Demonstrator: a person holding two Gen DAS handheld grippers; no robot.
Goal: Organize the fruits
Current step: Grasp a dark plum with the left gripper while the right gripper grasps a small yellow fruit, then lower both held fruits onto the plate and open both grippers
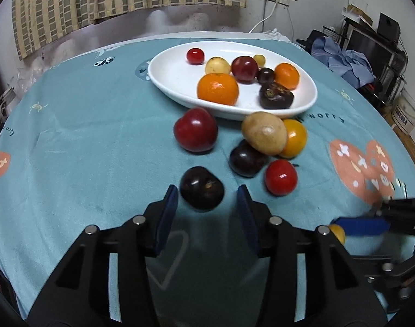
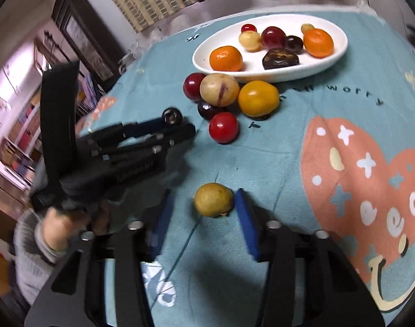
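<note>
A white oval plate at the far side of the table holds several fruits, among them two oranges. Loose fruits lie in front of it: a dark red plum, a tan fruit, a yellow fruit, a red tomato. My left gripper is open, its blue pads on either side of a dark purple fruit. My right gripper is open around a small yellow-brown fruit; it also shows in the left wrist view.
The table is covered by a teal cloth with pink heart prints. A curtain, wall sockets and cluttered shelves stand behind the table. My left gripper's body and the hand holding it are at the left of the right wrist view.
</note>
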